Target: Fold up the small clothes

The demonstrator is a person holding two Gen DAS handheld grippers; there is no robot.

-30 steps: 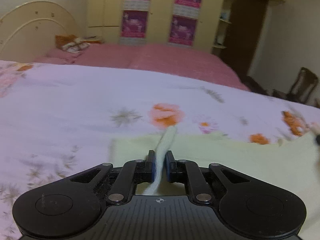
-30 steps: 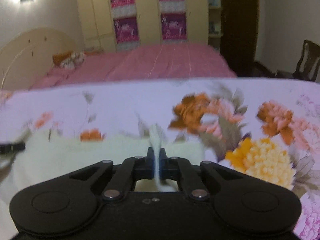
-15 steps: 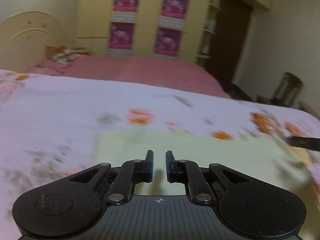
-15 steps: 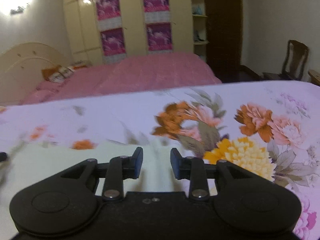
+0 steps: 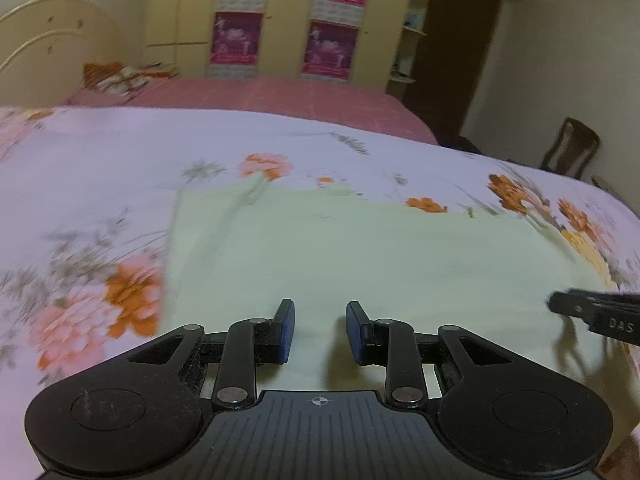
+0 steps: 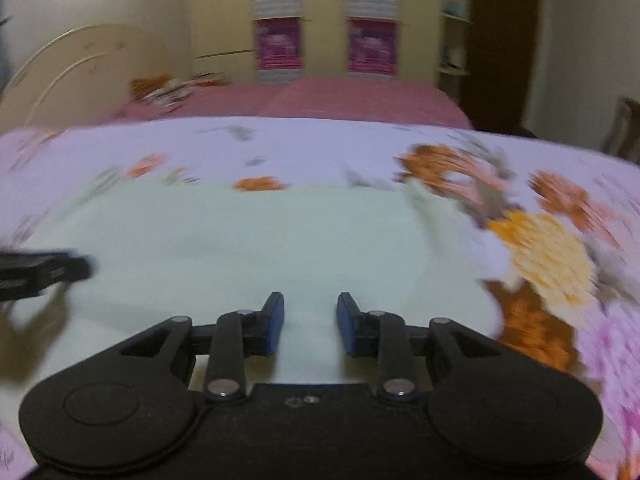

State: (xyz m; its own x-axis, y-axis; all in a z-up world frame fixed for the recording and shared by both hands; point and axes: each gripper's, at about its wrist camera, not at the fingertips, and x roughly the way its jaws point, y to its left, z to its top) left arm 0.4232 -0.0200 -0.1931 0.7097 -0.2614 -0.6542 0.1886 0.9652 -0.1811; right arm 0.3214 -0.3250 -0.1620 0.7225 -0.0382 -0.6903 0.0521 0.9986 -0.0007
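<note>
A pale green cloth (image 5: 360, 248) lies flat on the flowered bedsheet (image 5: 100, 152), its left edge straight. My left gripper (image 5: 320, 312) hovers over its near part; its jaws are opening and nothing is between the blue pads. The right gripper's tip (image 5: 592, 312) pokes in at the cloth's right edge. In the right wrist view the same cloth (image 6: 260, 240) spreads ahead, blurred by motion. My right gripper (image 6: 310, 300) stands over it with a gap between the pads, nothing in it, and the jaws closing slightly. The left gripper (image 6: 40, 272) shows at the left.
Beyond the flowered sheet lies a pink bed (image 5: 280, 96) with a pillow (image 5: 116, 76) by a cream headboard (image 5: 52, 48). A wardrobe with purple posters (image 5: 280, 16) fills the back wall. A dark doorway (image 5: 452, 48) and a wooden chair (image 5: 568, 152) stand at the right.
Both grippers held a raised fold of the cloth a second ago. They let it go, the cloth now lies flat, and both have drawn back toward its near side.
</note>
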